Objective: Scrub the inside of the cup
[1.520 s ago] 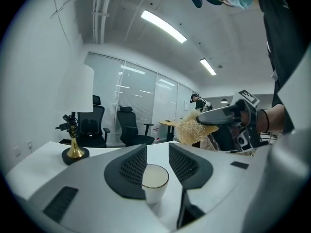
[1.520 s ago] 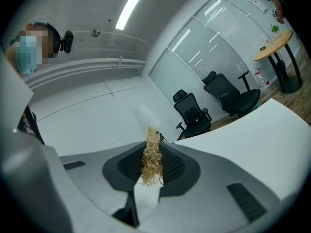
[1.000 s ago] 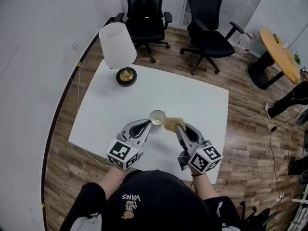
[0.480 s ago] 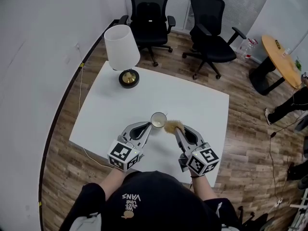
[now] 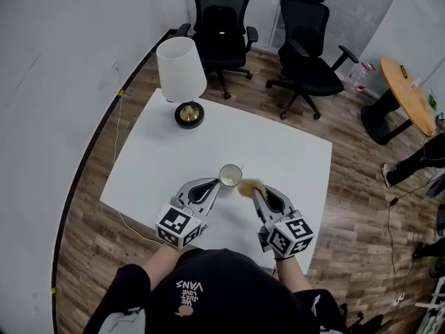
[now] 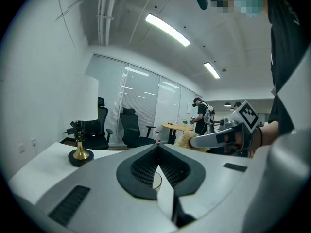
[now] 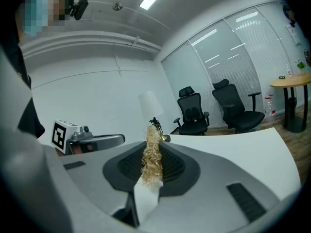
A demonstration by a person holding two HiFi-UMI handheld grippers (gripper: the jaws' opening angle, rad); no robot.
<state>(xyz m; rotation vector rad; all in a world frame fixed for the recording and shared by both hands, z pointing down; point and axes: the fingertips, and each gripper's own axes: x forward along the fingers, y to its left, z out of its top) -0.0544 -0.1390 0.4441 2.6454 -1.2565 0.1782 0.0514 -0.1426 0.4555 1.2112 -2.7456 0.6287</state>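
Cup flanked by two claws — scrubber just outside its rim

Cup (image 5: 230, 175) stands upright on the white bench (image 5: 278, 148), open mouth up. Left claw (image 5: 212, 184) meets the cup's near-left side and is clenched on it; its own view shows the jaws drawn together, with a sliver of the cup's rim in the hollow between them. Right claw (image 5: 256, 191) comes in from the cup's near-right side, clenched on a straw-coloured scrubber (image 5: 249, 185). The scrubber's frizzy tuft sticks out past the jaw tips and sits just beside the cup's right rim, outside the cup; whether it touches the rim cannot be told.

Both forearms reach forward from the person's body, bare below black sleeves. The claws angle inward, so their tips converge on the cup.

Counted: one cup, one scrubber, two claws. Beyond the cup, to its left, stands one lamp (image 5: 181, 67) on the bench. Farther beyond the cup, off the bench, stand two black office chairs (image 5: 221, 19) — side by side on the wooden floor.
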